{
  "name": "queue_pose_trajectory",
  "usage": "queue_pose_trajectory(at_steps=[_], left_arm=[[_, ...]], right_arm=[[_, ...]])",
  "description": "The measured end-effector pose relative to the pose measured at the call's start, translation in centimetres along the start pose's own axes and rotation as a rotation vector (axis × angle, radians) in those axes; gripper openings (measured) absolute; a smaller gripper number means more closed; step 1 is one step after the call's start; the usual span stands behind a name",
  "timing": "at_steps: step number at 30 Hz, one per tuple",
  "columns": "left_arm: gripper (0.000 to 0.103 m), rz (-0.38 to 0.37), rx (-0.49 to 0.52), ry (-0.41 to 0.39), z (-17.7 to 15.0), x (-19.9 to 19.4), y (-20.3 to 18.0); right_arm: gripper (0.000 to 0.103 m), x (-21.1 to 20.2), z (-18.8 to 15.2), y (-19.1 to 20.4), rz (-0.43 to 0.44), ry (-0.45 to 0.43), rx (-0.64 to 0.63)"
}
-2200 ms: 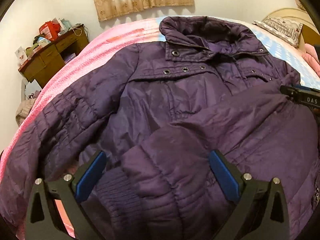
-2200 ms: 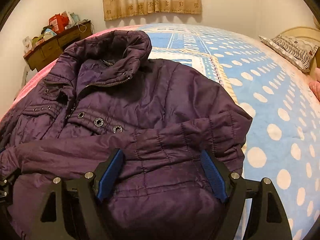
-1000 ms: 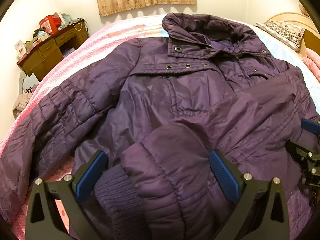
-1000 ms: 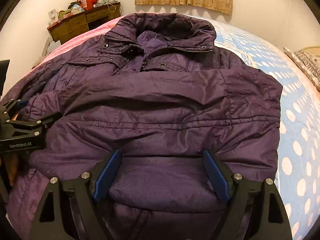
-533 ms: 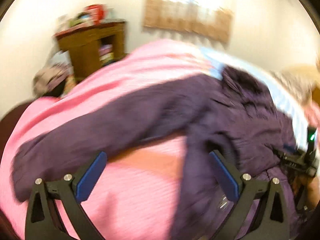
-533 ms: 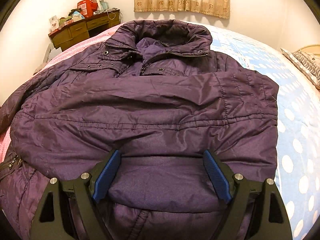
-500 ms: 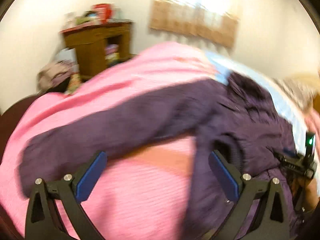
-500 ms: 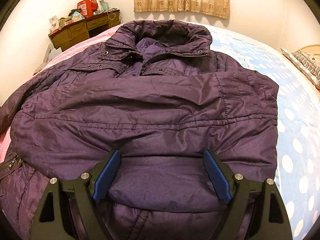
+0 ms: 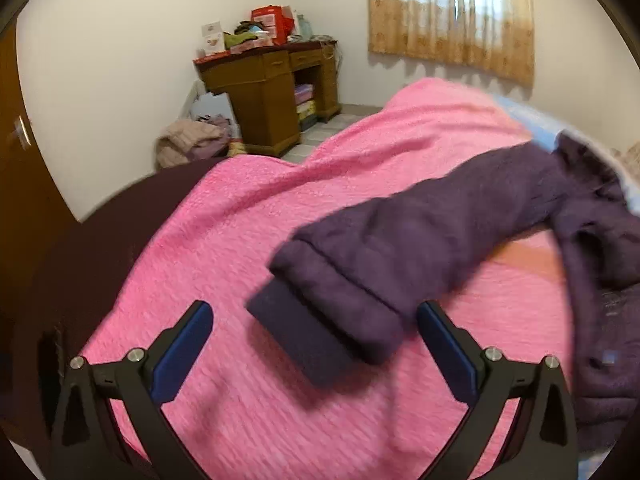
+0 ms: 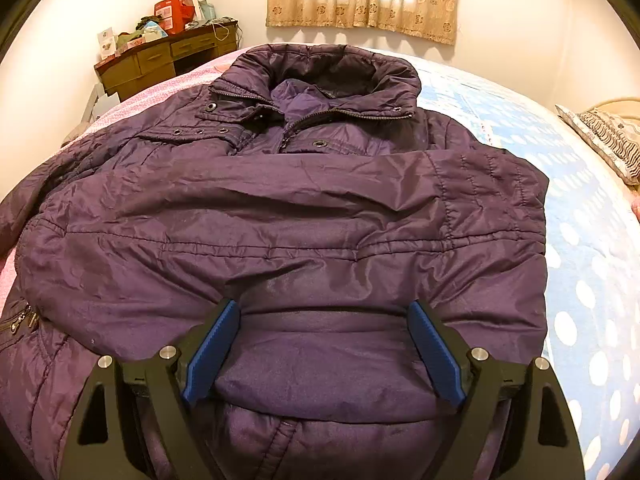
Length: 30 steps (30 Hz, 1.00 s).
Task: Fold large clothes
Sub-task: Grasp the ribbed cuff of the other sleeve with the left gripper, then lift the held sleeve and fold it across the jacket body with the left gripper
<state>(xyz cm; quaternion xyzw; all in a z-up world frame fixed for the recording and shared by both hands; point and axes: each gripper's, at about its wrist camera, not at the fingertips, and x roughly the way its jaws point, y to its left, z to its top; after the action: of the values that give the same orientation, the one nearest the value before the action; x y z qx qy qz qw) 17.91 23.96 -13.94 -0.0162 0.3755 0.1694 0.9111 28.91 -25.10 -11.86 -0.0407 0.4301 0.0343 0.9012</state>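
A dark purple padded jacket (image 10: 304, 216) lies front-up on the bed, collar at the far end. One sleeve is folded across its chest, its knit cuff (image 10: 320, 364) between the jaws of my open right gripper (image 10: 322, 350). In the left wrist view the other sleeve (image 9: 420, 236) lies stretched out over the pink blanket (image 9: 248, 216), its dark cuff (image 9: 296, 336) pointing at me. My left gripper (image 9: 314, 344) is open and empty, just in front of that cuff.
A blue dotted sheet (image 10: 580, 216) covers the bed's right side, with a striped pillow (image 10: 608, 136) at the far right. A wooden desk (image 9: 272, 92) piled with clutter stands by the wall, and a heap of clothes (image 9: 192, 144) lies on the floor beside it.
My left gripper has let go of the folded sleeve and swung left to the outstretched sleeve's cuff. My right gripper has stayed put over the folded sleeve's cuff.
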Motion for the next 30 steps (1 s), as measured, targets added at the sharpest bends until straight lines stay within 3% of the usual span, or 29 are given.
queue_pose_trajectory(at_steps=[6, 11, 12, 14, 17, 21, 26, 30], left_arm=[[0.100, -0.099, -0.056, 0.061, 1.3, 4.0, 1.8], [0.064, -0.271, -0.180, 0.100, 1.5, 4.8, 3.5], [0.060, -0.276, -0.182, 0.089, 1.5, 4.5, 3.5], [0.044, -0.277, -0.167, 0.065, 1.5, 3.5, 3.2], [0.030, -0.301, -0.158, 0.020, 2.3, 1.9, 2.9], [0.027, -0.368, -0.201, -0.010, 4.2, 0.9, 3.1], [0.026, -0.503, -0.348, -0.023, 6.9, -0.4, 3.7], [0.026, -0.551, -0.396, -0.064, 9.4, -2.2, 2.7]], right_arm=[[0.087, 0.0, 0.0, -0.1, 0.002, -0.003, 0.005], [0.087, 0.0, 0.0, -0.1, 0.002, -0.003, 0.004], [0.087, 0.0, 0.0, -0.1, 0.001, -0.003, 0.004], [0.087, 0.0, 0.0, -0.1, -0.001, -0.004, 0.002], [0.087, -0.1, -0.1, -0.1, -0.003, -0.005, 0.002], [0.087, -0.1, -0.1, -0.1, -0.001, -0.005, 0.003], [0.088, -0.1, -0.1, -0.2, 0.001, -0.006, 0.004], [0.088, -0.2, -0.1, -0.2, 0.004, -0.010, 0.009]])
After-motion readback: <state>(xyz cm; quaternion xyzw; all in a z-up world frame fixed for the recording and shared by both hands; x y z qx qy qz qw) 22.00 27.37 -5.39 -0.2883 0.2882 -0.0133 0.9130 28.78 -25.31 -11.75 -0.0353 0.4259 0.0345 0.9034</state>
